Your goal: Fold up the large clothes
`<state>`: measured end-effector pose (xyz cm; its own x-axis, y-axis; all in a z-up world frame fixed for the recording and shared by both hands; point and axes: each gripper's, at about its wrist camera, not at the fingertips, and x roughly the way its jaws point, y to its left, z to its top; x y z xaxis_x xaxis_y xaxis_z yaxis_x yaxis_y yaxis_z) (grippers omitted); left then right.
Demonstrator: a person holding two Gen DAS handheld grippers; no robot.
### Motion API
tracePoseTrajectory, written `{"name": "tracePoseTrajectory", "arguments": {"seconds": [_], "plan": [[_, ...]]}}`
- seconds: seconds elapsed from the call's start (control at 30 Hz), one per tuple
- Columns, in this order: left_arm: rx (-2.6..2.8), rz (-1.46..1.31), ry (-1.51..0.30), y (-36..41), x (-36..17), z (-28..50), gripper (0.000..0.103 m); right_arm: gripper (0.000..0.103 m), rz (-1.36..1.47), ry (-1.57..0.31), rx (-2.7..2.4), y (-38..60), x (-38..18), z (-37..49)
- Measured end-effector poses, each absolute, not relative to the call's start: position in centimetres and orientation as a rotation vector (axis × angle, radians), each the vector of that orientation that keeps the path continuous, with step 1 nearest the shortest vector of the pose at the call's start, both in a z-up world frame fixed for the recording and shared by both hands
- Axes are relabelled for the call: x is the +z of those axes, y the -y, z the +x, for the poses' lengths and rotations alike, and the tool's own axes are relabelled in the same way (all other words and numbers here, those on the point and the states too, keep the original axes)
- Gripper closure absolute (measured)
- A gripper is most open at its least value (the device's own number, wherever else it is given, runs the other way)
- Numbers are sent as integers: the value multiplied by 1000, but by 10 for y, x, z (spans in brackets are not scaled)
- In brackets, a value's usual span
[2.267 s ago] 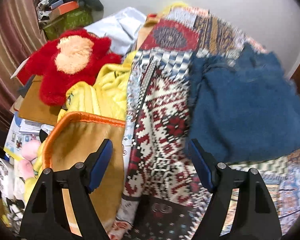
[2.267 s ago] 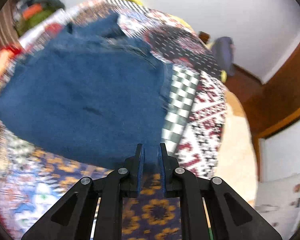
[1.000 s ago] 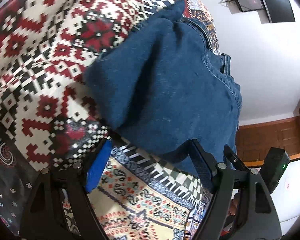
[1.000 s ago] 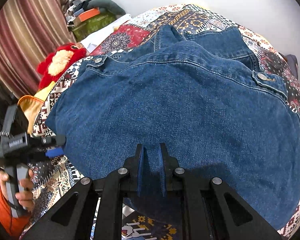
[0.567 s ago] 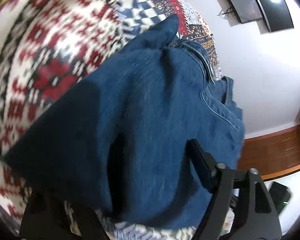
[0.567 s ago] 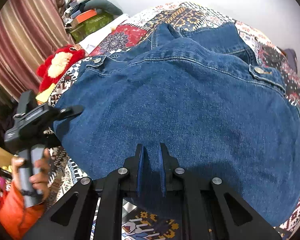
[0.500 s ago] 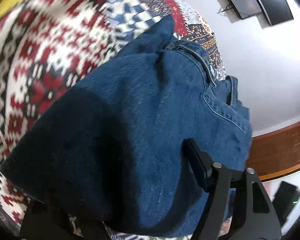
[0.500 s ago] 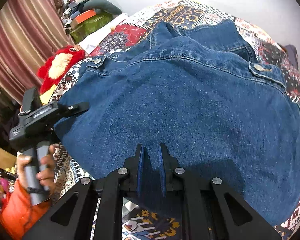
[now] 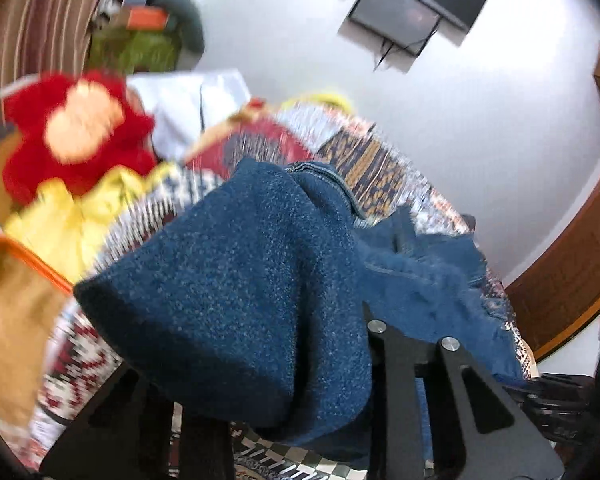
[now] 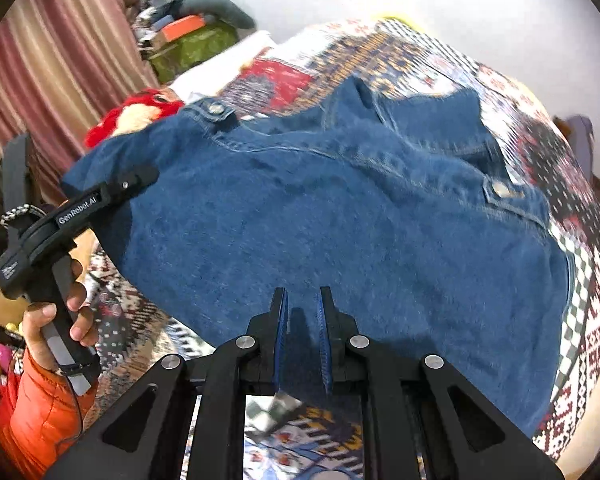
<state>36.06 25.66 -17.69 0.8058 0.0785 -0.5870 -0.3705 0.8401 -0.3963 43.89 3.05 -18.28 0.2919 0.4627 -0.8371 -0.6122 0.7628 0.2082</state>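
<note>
A blue denim jacket [image 10: 340, 220] lies spread on a patterned bedspread [image 10: 420, 56]. My right gripper [image 10: 302, 308] is shut on its near hem, with a fold of denim squeezed between the blue pads. My left gripper [image 10: 136, 184] has the jacket's left edge in its closing jaws and holds that edge raised off the bed. In the left wrist view the lifted denim [image 9: 240, 280] drapes over my left gripper [image 9: 268, 360] and hides its left finger. A hand [image 10: 60, 312] in an orange sleeve holds the left gripper's handle.
A red plush toy [image 9: 76, 136] and a yellow cloth [image 9: 72, 216] lie left of the jacket. Boxes and bags [image 10: 196, 44] are piled by a striped curtain [image 10: 60, 52]. A screen [image 9: 400, 16] hangs on the white wall, and wooden panelling [image 9: 572, 264] stands at the right.
My left gripper slid over the jacket's left edge, closed on it and rose, rolling as it lifted the denim. My right gripper rose a little with the hem in it.
</note>
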Motion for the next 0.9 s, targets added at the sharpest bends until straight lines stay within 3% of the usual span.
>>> {"name": "tracePoseTrajectory", "arguments": {"seconds": [0.17,0.37,0.63,0.77,0.9], "plan": [[293,-386,-501,-249,-135,338,74,93,-170,-1085,778,-69,-200,436],[313,-230,-523,-227,-127,342,75,93,-103,-1228,864,-99,-248,446],[242,-113,-537,-181,-113,373,75,93,50,-1410,903,-71,-258,466],[170,-67,-491,-143,-90,388,75,93,143,-1364,847,-13,-235,467],[84,25,-449,-84,-74,404,75,93,57,-1246,712,50,-204,456]]}}
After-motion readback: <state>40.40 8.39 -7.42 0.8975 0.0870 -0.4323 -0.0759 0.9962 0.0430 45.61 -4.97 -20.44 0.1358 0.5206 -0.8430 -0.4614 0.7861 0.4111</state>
